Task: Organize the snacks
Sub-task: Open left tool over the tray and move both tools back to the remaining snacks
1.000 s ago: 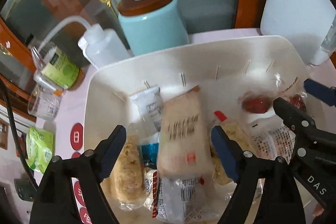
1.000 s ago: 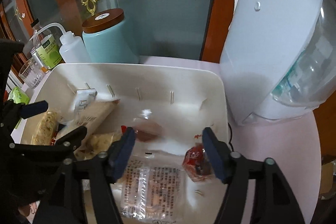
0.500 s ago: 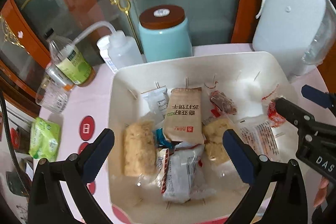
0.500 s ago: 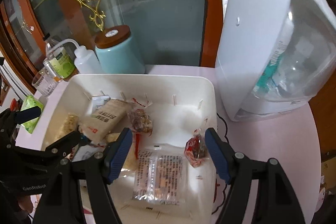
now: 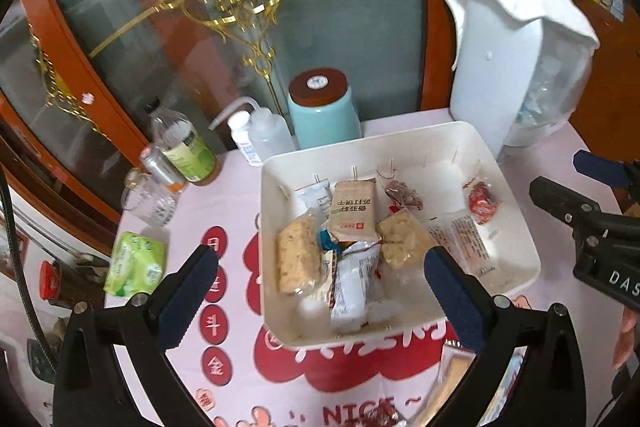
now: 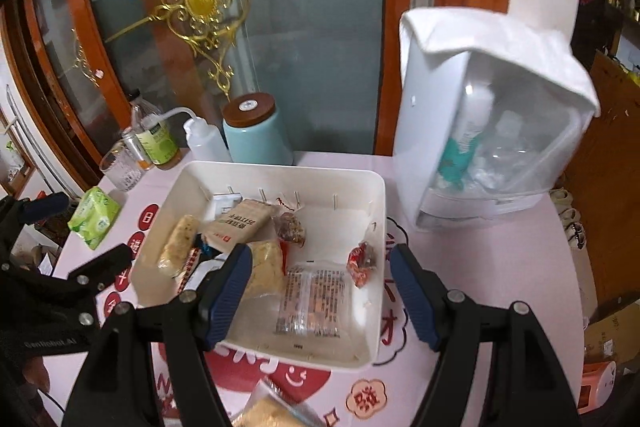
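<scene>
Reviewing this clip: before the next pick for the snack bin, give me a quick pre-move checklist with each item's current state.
1. Left gripper open, nothing between its fingers: ok.
2. Right gripper open, nothing held: ok.
3. Bin upright on the table, with free floor at its right side: ok.
4. Snacks still outside the bin: a packet lies at the near table edge: not ok.
5. Which item that packet is: cannot tell, it is cut off.

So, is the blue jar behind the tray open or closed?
Closed. The blue jar stands upright behind the white tray, and its brown lid sits flat on top, covering the mouth fully.
</scene>
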Demonstrator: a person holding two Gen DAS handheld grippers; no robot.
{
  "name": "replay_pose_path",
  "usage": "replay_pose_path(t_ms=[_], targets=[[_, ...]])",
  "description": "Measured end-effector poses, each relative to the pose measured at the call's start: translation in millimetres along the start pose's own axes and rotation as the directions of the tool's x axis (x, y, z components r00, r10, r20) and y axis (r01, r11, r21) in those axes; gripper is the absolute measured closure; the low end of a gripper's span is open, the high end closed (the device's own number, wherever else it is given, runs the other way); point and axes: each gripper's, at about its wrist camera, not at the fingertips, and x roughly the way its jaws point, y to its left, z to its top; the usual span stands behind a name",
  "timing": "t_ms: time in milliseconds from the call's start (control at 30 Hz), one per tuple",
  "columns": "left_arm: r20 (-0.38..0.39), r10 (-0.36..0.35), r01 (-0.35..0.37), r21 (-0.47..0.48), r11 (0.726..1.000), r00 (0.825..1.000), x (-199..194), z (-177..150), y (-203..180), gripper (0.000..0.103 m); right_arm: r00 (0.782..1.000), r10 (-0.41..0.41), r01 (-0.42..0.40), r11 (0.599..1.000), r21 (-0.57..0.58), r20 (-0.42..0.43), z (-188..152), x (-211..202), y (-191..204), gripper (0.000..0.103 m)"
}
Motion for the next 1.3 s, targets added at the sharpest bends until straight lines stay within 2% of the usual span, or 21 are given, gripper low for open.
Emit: replay_pose_path(t_ms=[433, 600, 733, 867, 1033, 1300], targets=[[0.128, -0.001, -0.004, 0.038, 0.999, 0.992, -134.0, -47.1, -3.6, 0.001, 0.996, 0.020, -0.019, 1.000, -0.013, 0.085, -51.0, -102.3, -16.2, 0.031], [0.146, -0.030, 0.027, 0.020, 0.999, 0.989, -171.6, -68.9, -1.4, 0.001, 0.996, 0.039, -0.037, 0.999, -0.016, 0.081, -78.5, -126.9, -21.3, 0.031], [0.136, -0.060, 0.056, 0.030, 0.998, 0.989, -187.3, -86.3, -7.5, 0.001, 0.997, 0.048, -0.047, 0.999, -0.017, 0.053, -105.5, -134.0, -25.8, 0.031], [0.113, -0.094, 0.089, 0.047, 0.995, 0.989, -190.1, -102.4, -19.5, 0.001, 0.999, 0.041, -0.041, 0.999, -0.012, 0.007, -136.8, -131.6, -29.8, 0.031], [0.052, -0.153, 0.149, 0.078, 0.986, 0.987, -173.4, -126.6, -43.6, 0.001, 0.999, 0.022, -0.024, 0.999, -0.043, -0.041, -176.2, -117.9, -27.3, 0.031], [-0.056, -0.224, 0.230, 0.159, 0.960, 0.973, -110.7, -167.2, -93.1, 0.001, 0.991, 0.012, -0.018, 0.999, -0.040, -0.136, -234.7, -74.0, -25.0, 0.031]])
